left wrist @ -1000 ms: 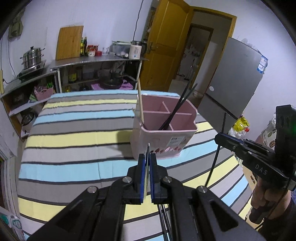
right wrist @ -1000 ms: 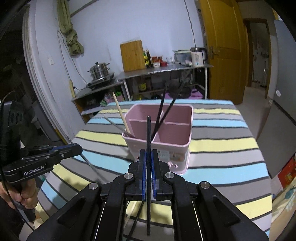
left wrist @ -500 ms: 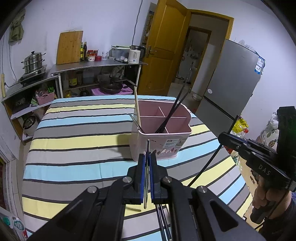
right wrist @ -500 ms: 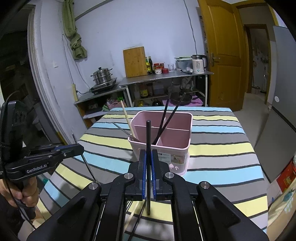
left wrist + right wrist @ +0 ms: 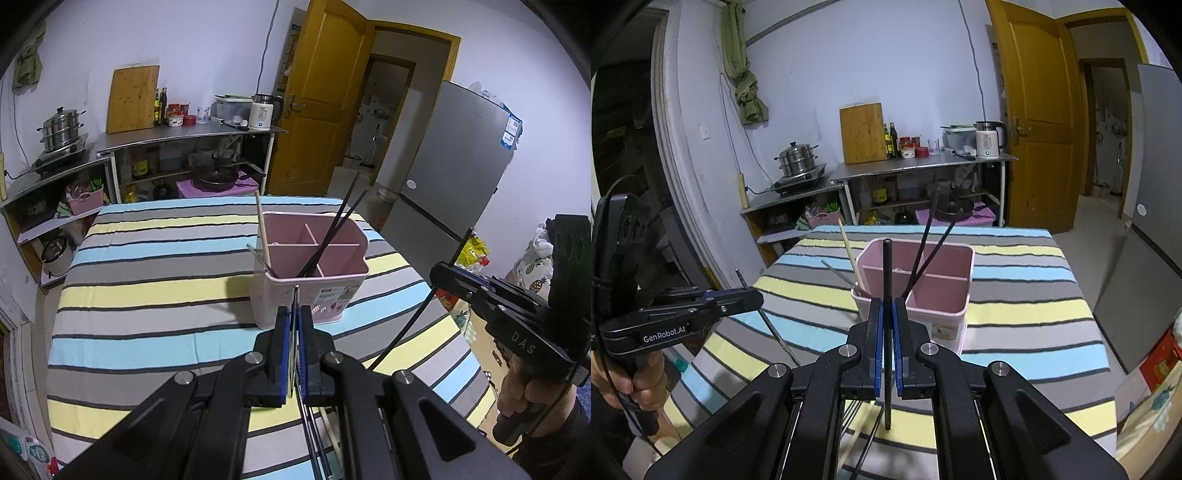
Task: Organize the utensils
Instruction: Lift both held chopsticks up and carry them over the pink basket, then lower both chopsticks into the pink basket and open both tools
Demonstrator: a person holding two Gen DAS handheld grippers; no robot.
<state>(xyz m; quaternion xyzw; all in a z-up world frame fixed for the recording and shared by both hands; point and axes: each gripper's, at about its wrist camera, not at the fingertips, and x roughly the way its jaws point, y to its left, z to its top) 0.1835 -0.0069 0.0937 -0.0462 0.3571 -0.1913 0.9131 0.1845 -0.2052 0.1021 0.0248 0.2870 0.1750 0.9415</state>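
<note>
Striped tablecloth — pink holder ahead, kitchen shelves behind.

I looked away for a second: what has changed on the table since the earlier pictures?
Both views have drawn back from the pink utensil holder, which now looks smaller. The right hand-held gripper stays shut on its black chopstick, the left hand-held gripper on its thin metal chopstick. Nothing was dropped in or let go. The holder, the chopsticks inside it and the striped cloth are unmoved.
</note>
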